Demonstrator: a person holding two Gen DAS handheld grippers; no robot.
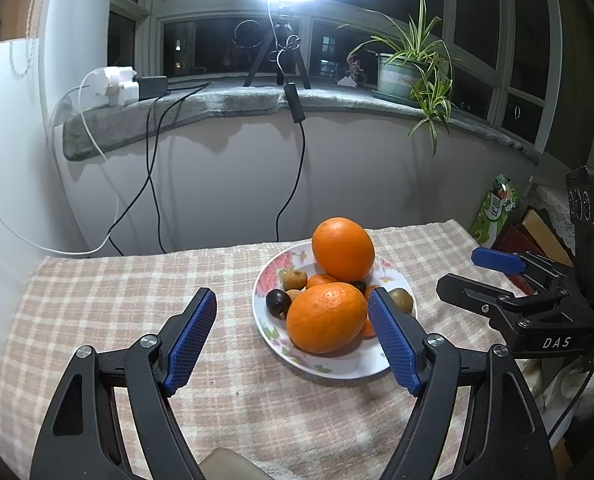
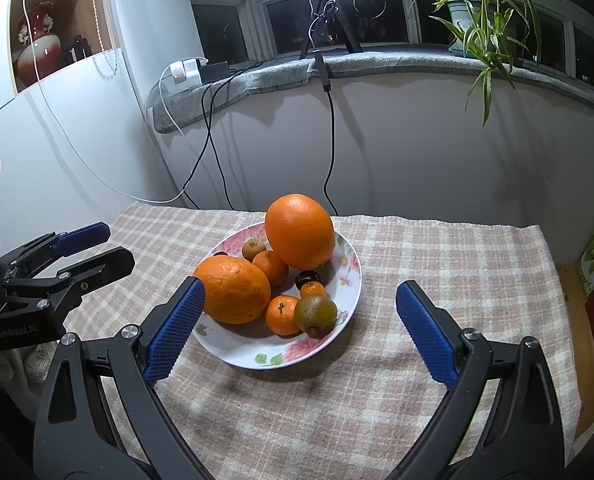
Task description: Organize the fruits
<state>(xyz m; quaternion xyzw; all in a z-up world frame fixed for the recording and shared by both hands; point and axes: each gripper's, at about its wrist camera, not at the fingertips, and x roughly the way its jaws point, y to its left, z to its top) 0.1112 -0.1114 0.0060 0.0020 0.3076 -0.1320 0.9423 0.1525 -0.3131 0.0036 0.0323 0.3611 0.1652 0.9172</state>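
Sitting on one plate [image 2: 347, 300]: two large oranges [image 2: 299, 231], three small tangerines [image 2: 282, 314], two brownish fruits [image 2: 315, 313], one dark fruit [image 2: 307, 279].

Black claws [image 1: 293, 336] [image 2: 299, 334] with blue dimpled pads (silver screws, "DAS" lettering).

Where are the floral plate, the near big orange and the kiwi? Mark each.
floral plate [image 2: 233, 354], right wrist view, bare near rim.
near big orange [image 2: 233, 290], right wrist view, middle of its peel.
kiwi [image 2: 315, 314], right wrist view, centre of its brown-green skin.
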